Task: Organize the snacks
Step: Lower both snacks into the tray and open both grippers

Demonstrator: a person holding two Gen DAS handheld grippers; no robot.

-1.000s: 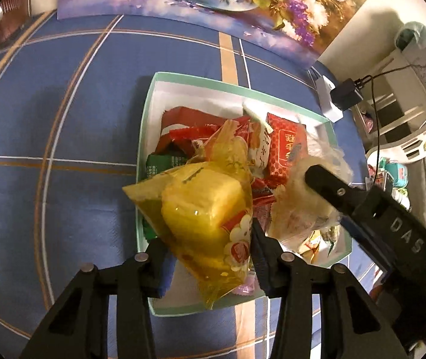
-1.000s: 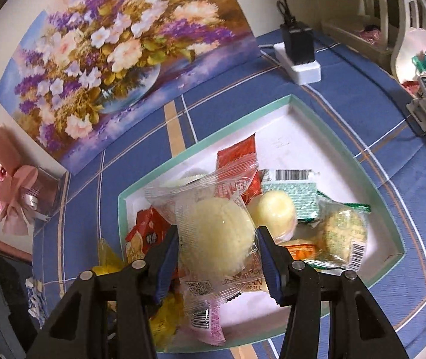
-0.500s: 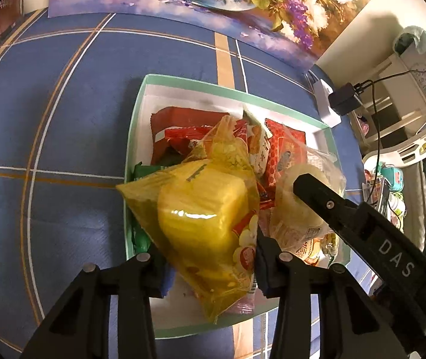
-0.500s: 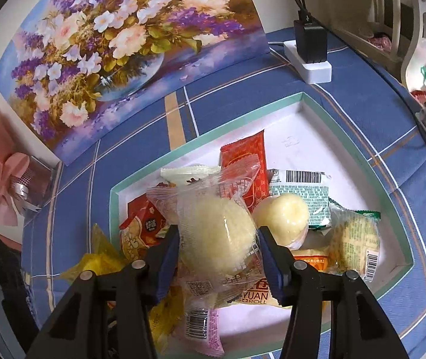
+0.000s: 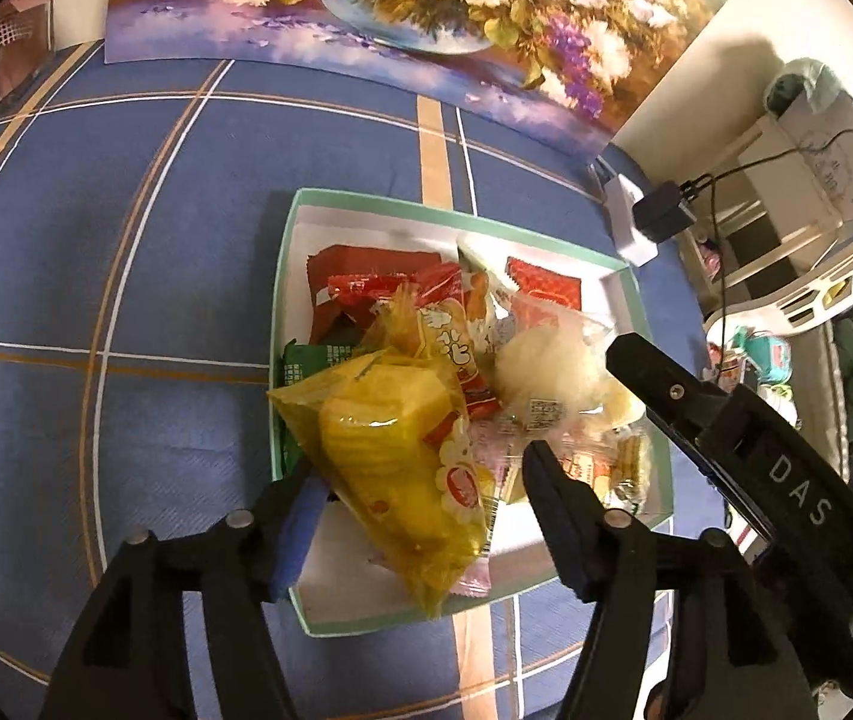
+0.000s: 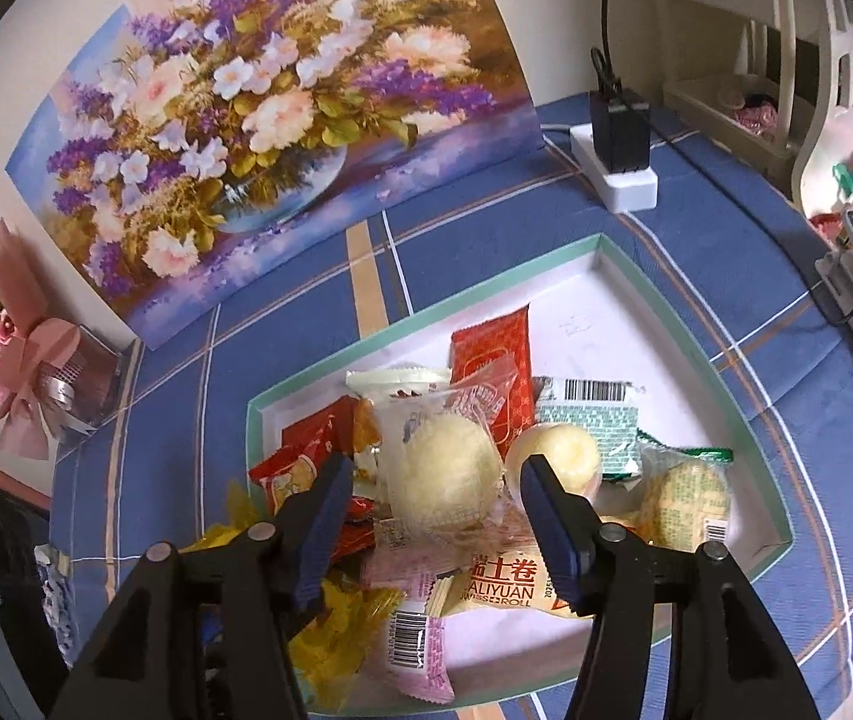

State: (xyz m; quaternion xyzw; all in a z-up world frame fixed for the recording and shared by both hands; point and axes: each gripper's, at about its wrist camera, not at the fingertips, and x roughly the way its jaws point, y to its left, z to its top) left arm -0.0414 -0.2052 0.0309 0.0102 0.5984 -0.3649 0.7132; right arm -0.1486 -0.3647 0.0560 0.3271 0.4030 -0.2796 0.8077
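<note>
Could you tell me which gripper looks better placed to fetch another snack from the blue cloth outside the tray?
Probably the left gripper: its jaws are opening off the yellow packet, and it sits at the tray's edge, bare cloth alongside. The right gripper, also opening around the round cake, hangs over mid-tray.

Wrapped snacks heaped in green-rimmed tray.

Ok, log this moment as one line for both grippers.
left gripper: opening, yellow plastic snack bag between jaws | right gripper: opening, clear-wrapped round white cake between jaws | both over green-rimmed white tray
</note>
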